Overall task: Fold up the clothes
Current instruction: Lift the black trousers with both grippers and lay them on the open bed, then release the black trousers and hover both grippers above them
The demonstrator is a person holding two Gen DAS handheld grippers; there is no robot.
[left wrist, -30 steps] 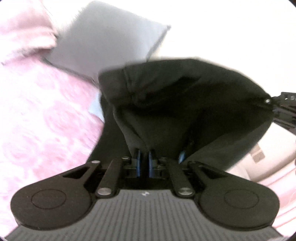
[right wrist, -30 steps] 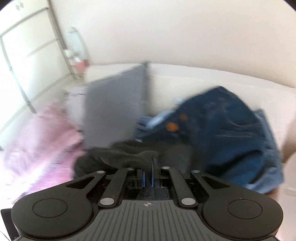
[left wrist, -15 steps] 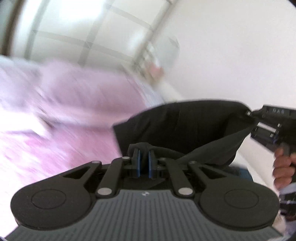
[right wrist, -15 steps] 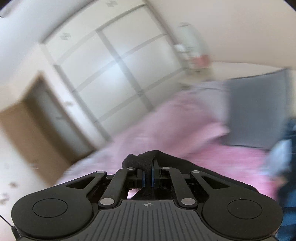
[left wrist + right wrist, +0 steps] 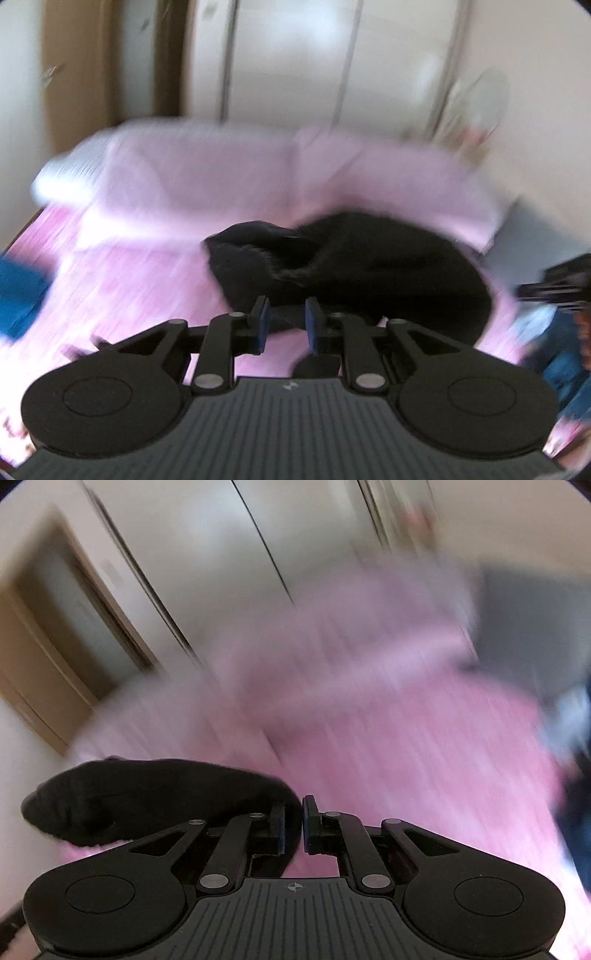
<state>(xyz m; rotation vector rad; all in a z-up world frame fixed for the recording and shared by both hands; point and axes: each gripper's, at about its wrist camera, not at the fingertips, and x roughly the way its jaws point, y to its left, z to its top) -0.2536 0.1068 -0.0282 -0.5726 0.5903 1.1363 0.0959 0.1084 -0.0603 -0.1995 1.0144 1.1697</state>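
Left tool (image 5: 284, 320) parted, black garment (image 5: 369, 266) ahead

One black garment (image 5: 351, 266), two grippers, one pink bedspread (image 5: 155, 280).

The left tongs (image 5: 284, 319) stand with a clear gap between their blue-faced fingers (image 5: 263, 321), nothing held between them. Just beyond the tips a black garment (image 5: 362, 273) lies in a rumpled heap on the pink bed (image 5: 140, 280). Pale pink pillows (image 5: 229, 173) run across the far side of the bed. A blue cloth (image 5: 18, 299) shows at the left edge. At the right edge the other tongs (image 5: 554, 286) appear, blurred, above more blue fabric (image 5: 565, 362). White wardrobe doors (image 5: 332, 55) fill the background.
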